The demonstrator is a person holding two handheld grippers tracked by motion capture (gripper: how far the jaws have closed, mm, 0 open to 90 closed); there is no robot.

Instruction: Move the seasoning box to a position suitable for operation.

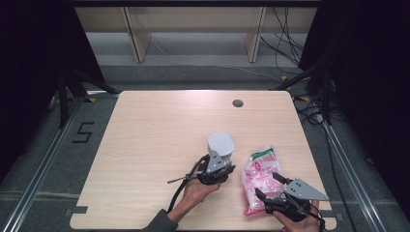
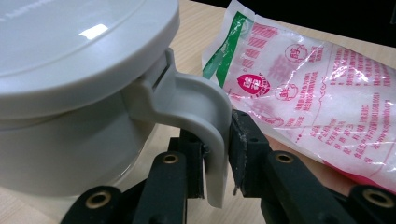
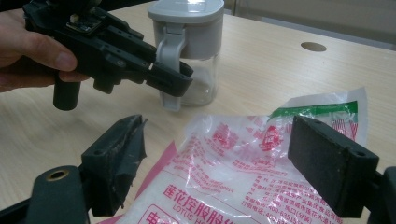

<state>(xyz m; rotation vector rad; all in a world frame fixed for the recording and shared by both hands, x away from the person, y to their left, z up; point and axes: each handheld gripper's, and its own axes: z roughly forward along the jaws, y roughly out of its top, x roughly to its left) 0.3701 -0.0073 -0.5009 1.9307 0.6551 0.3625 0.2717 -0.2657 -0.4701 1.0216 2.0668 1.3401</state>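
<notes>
While the left gripper (image 1: 218,166) sits against the near side of the jar (image 1: 221,145) in the high view, the jar stands a little right of the table's (image 1: 154,145) middle, and the bag (image 1: 260,179) lies just to its right, near the front edge. The right gripper (image 1: 270,191) rests at the bag's near end, so each hand has its own job; the right one should hold off until the jar is secure.

From the left gripper view, the jaws stand on either side of the jar's grey latch (image 2: 208,123), just below the lid (image 2: 84,42). They clamp the latch: both pads touch its curved tab, one on each face. A good grip here wants the pads square on the tab's flat faces, not on its thin edge, and any pull should follow the latch's hinge arc, or the tab may slip out downward. The bag (image 2: 317,93) lies just beside, clear of the jaws.

Seen from the right gripper view, the right jaws stand wide apart, holding nothing, with the bag (image 3: 243,177) lying between and below them. The left gripper (image 3: 180,77) is clenched on the latch (image 3: 170,51) of the upright jar (image 3: 194,51). Keeping the jar's base flat on the table matters, since a sideways tug could tip it.
</notes>
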